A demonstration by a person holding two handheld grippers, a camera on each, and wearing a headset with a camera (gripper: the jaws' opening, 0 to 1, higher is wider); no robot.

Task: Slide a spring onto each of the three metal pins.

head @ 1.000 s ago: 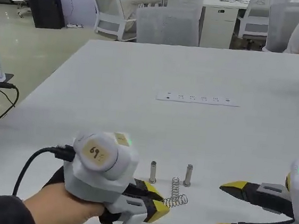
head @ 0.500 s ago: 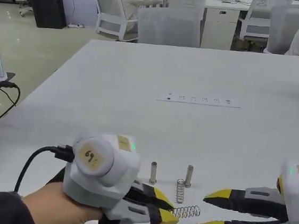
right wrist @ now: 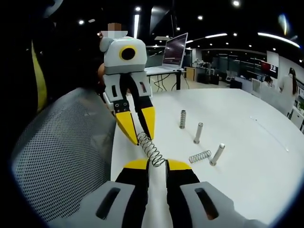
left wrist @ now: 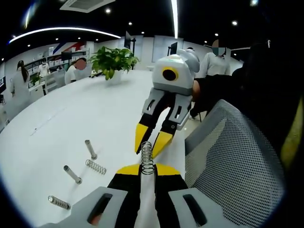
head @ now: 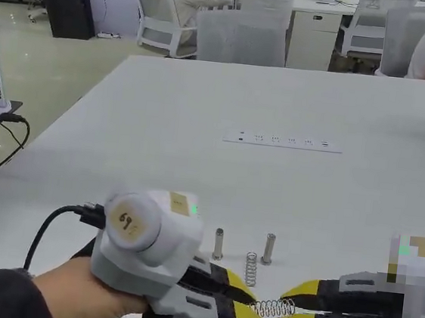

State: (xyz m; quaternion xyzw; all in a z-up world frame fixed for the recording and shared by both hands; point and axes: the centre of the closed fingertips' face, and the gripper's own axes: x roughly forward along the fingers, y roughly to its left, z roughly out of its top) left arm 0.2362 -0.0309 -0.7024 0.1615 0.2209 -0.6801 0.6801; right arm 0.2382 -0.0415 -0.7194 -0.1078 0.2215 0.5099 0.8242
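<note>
A small steel spring (head: pixel 273 309) hangs level just above the white table, stretched between both grippers. My left gripper (head: pixel 253 315) is shut on its left end, and in the left gripper view the spring (left wrist: pixel 147 154) sticks out past the yellow tips. My right gripper (head: pixel 288 307) has closed on the other end, which sits between its tips (right wrist: pixel 157 164). Two bare metal pins (head: pixel 218 243) (head: pixel 268 248) stand upright just beyond. A loose spring (head: pixel 250 268) lies between them. A third pin (right wrist: pixel 182 118) carries a spring.
A white power strip (head: pixel 283 141) lies further back on the table (head: pixel 200 127). Office chairs (head: pixel 240 37) stand along the far edge. A laptop and a cable (head: pixel 7 126) sit on a side desk at the left. People sit at desks behind.
My right gripper has moved left and its jaws have closed onto the free end of the spring held by my left gripper. The left gripper has shifted slightly right.
</note>
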